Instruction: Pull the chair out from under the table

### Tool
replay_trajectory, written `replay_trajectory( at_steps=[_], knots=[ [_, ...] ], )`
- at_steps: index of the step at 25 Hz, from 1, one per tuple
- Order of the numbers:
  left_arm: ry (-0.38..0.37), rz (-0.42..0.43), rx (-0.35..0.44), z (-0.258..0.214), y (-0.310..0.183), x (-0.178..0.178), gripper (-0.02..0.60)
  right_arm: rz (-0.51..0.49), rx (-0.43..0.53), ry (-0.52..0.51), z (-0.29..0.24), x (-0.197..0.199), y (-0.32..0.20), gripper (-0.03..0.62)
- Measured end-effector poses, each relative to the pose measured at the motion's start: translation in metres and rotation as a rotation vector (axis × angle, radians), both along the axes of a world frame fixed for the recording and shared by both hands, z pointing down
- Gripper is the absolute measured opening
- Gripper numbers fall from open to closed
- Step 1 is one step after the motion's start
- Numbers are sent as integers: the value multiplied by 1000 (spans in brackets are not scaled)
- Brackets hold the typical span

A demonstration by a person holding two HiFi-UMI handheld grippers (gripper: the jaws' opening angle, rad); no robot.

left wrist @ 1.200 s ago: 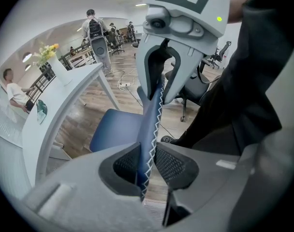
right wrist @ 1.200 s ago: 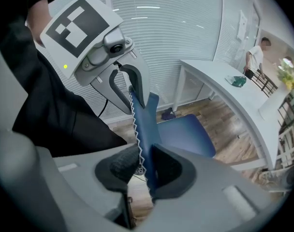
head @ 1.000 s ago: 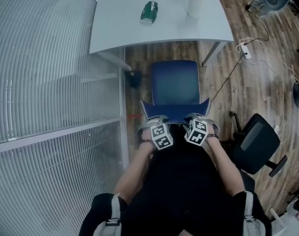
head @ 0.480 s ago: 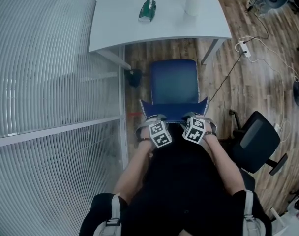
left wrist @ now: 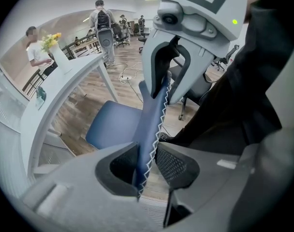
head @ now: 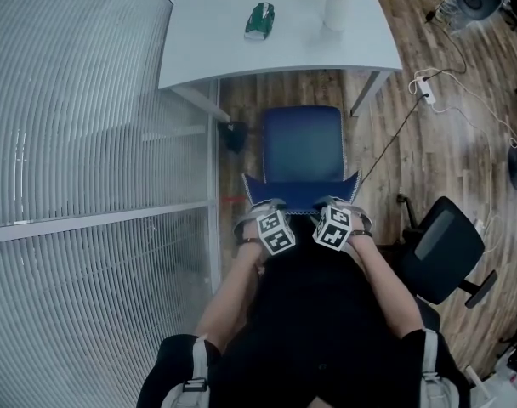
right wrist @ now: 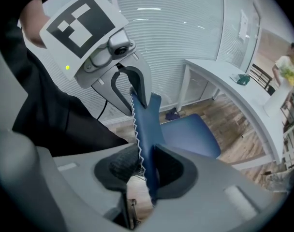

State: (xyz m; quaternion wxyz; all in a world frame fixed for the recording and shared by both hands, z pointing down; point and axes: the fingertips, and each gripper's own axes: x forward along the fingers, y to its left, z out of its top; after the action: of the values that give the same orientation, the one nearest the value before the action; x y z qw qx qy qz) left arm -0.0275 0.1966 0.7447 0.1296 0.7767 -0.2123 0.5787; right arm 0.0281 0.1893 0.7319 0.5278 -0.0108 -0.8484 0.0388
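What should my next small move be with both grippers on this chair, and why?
Probably open fully and lift both grippers off. The chair sits clear of the table, bare floor between, so the pull looks done. The jaws of the left gripper and right gripper have just been opening, with the backrest loose between them.

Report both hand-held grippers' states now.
Left hand-held gripper: jaws just opening, chair backrest between them.
Right hand-held gripper: jaws just opening, chair backrest between them.
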Motion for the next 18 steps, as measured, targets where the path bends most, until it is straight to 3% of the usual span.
replay_trajectory(
  at_steps=[6, 12, 18],
  knots=[
    [-25, -4, 35, -1, -2, -1, 143, -35, 46, 0, -5, 1, -2, 120],
    [72, 12, 50, -27, -8, 10, 167, -33, 15, -43, -24, 8, -8, 118],
    [72, 25, 168, -73, -39, 14, 167, 1, 109, -80, -60, 20, -46, 107]
  ],
)
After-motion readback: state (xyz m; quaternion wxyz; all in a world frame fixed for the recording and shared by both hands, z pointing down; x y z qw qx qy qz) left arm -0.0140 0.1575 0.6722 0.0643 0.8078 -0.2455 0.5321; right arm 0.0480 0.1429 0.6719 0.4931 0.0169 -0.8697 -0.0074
